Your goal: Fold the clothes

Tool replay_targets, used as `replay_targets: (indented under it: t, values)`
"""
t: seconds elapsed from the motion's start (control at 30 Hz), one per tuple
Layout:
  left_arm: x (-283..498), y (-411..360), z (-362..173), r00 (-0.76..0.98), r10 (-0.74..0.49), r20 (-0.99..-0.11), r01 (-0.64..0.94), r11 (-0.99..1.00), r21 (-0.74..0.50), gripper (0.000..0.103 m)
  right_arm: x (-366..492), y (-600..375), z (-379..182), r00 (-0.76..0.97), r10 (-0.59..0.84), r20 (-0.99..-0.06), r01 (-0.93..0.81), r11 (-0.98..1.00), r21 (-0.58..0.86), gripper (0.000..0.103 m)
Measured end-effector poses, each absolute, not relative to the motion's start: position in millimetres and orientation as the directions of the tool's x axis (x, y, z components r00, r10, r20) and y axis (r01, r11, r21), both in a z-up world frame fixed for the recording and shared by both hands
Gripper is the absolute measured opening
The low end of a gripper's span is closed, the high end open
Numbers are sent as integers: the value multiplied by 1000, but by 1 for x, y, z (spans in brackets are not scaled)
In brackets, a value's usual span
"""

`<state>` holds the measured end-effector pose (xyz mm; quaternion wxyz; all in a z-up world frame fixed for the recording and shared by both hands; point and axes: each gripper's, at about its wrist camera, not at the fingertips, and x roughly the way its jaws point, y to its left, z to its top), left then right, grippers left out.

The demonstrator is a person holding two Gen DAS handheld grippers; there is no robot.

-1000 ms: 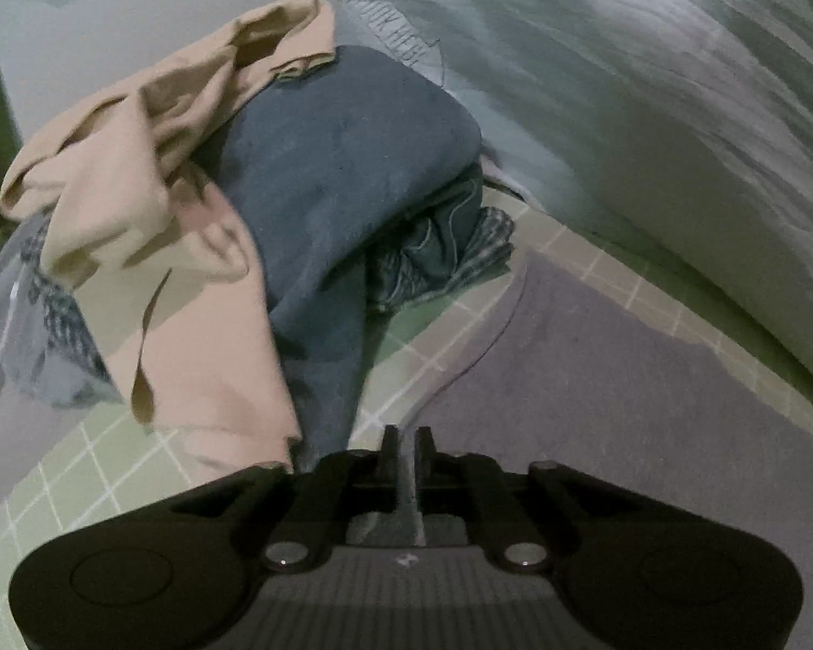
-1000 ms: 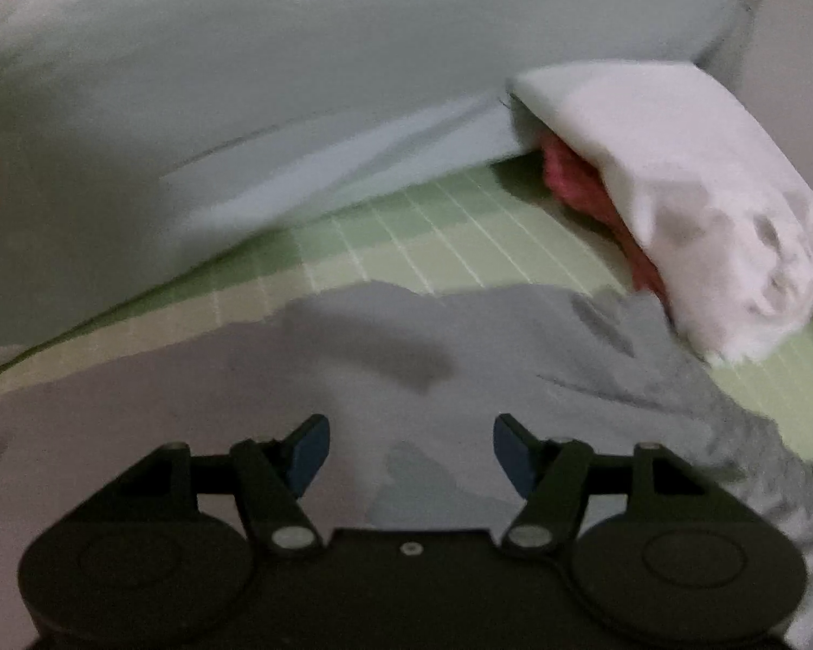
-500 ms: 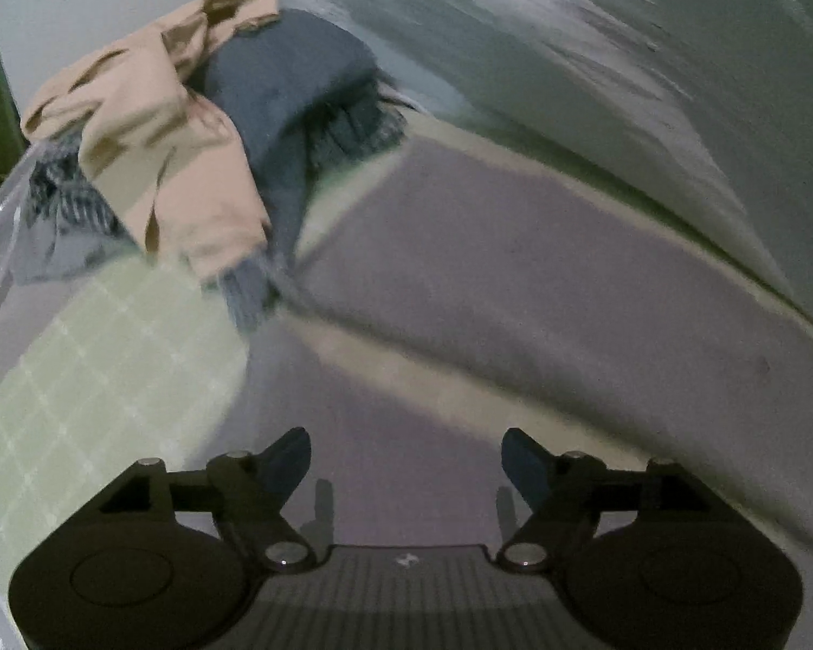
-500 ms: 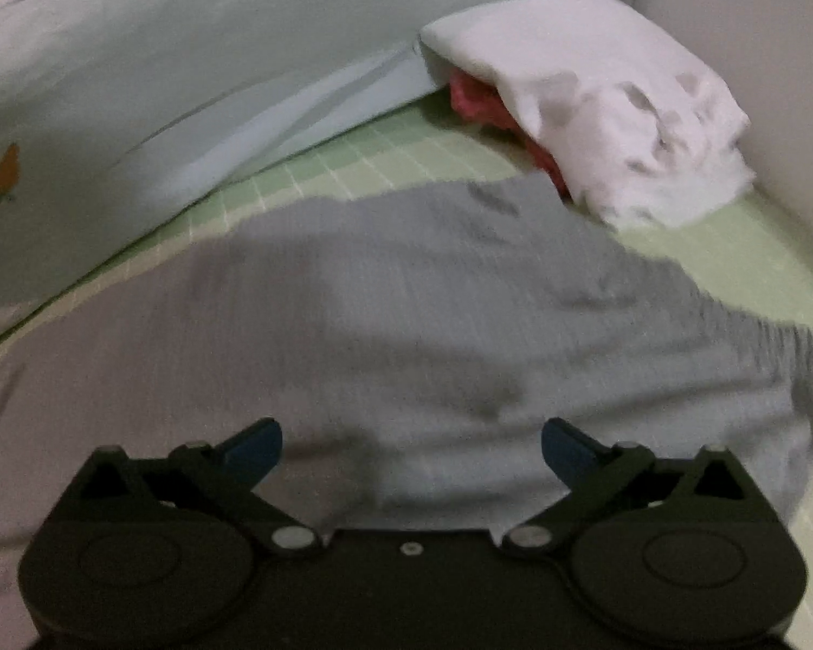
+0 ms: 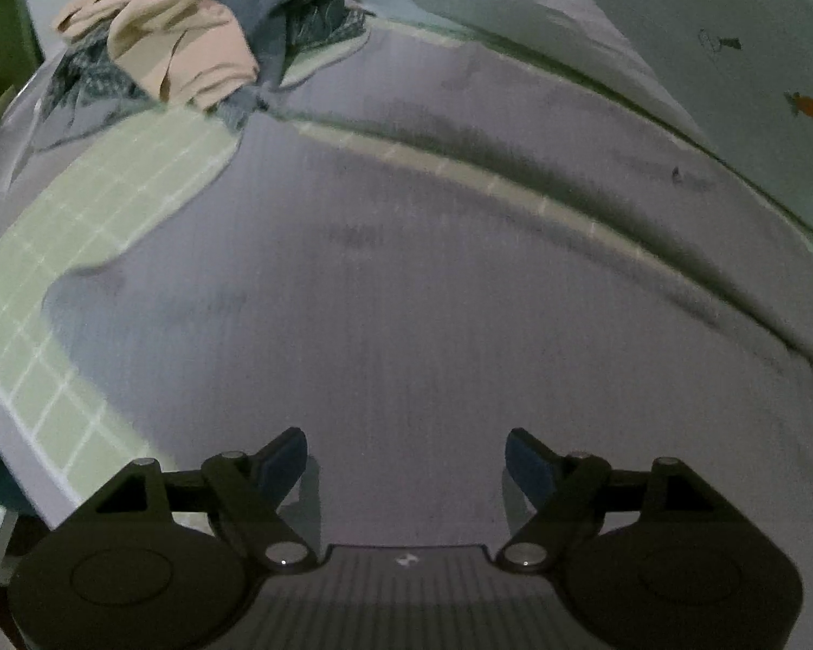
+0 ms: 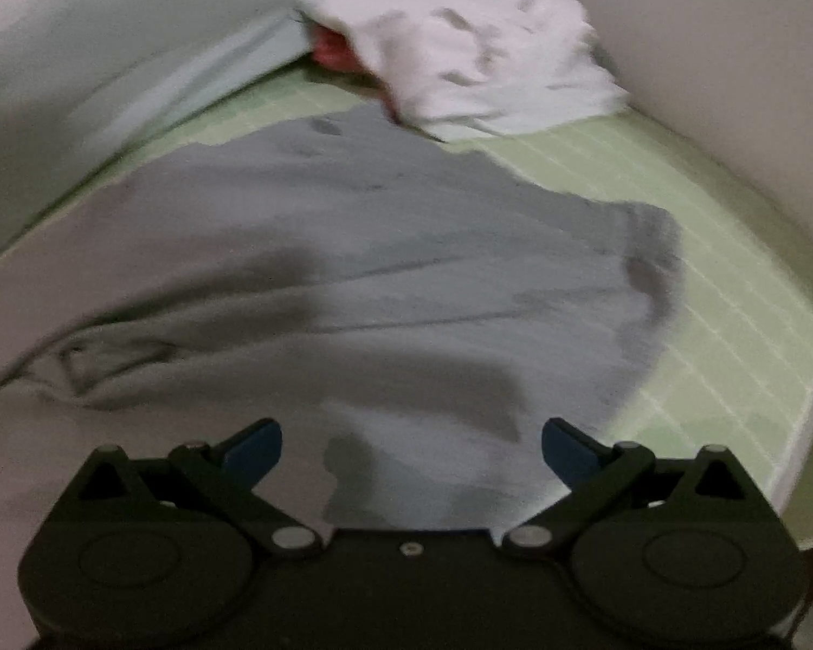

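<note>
- Nearest in each wrist view are the tongs themselves: the left gripper (image 5: 406, 457) has its blue-tipped fingers spread wide with nothing between them, and the right gripper (image 6: 412, 447) is spread the same way, also holding nothing.
- Both hover just above the grey garment (image 5: 433, 298), which lies spread on the green checked bedsheet (image 5: 81, 206); whether either fingertip touches the cloth I cannot tell.
- The step in hand looks like the pause between laying the garment flat and making a fold, since neither gripper has a hold on it.
- The next move probably calls for each gripper to drop onto an edge or corner, close on a single layer without catching the sheet, then lift and carry that edge across.
- The garment (image 6: 385, 271) is plain, soft and thin-looking. In the left view it seems partly doubled, with a strip of sheet showing across it. In the right view it carries long shallow creases, a rumpled seam or hem at the left, and a curved edge beside bare sheet on the right.
- Farther off on the left side sits a pile of unfolded clothes (image 5: 211, 38), tan, dark blue and patterned, apart from the garment's main body.
- Farther off on the right lies a white cloth (image 6: 460, 49) over something red, its lower edge meeting the garment's far end, with a pale blue quilt (image 6: 108, 54) behind.
</note>
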<state>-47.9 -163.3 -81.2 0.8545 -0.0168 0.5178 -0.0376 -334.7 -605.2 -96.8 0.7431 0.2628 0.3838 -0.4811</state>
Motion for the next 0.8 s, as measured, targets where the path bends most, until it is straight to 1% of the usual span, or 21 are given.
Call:
replay_targets:
  t: [0.17,0.33,0.43,0.5,0.57,0.6,0.67,0.7,0.73,0.77,0.8]
  values:
    - [-71,-158,-83,446,-80,-892,44,997,-67,81,-351,-616,-111,200,-491,-848,938,346,21,103]
    - [-84,-150,-81,433,-88,-897,47,996,-75,82,-356,-622,-115,186,-508,-841,950,313,21,103]
    - [-86,-143,-80,436,-86,-896,43,996,-75,82,-354,-623,-114,179,-495,-851,953,301,25,103]
    - [-85,-135,-80,441,-77,-894,32,997,-70,82,-354,-621,-113,183,-503,-845,953,302,26,96]
    - [-82,-120,-80,446,-71,-892,-6,997,-82,82,-356,-614,-111,198,-542,-817,949,314,21,72]
    - [-80,-112,-79,449,-67,-891,-25,996,-87,82,-355,-612,-110,211,-551,-807,944,329,22,66]
    - [-75,-96,-79,456,-55,-888,-63,994,-94,82,-351,-607,-107,226,-556,-800,938,345,26,33]
    - [-71,-87,-79,461,-47,-886,-82,992,-95,82,-349,-606,-106,230,-556,-799,937,348,28,26]
    - [-67,-78,-79,466,-39,-884,-101,990,-96,82,-347,-605,-105,231,-555,-799,937,347,29,17]
    - [-64,-70,-79,471,-30,-882,-120,988,-98,81,-346,-604,-105,230,-555,-799,939,344,31,12]
    - [-58,-62,-78,478,-20,-878,-134,986,-95,81,-345,-603,-105,228,-556,-799,940,339,33,10]
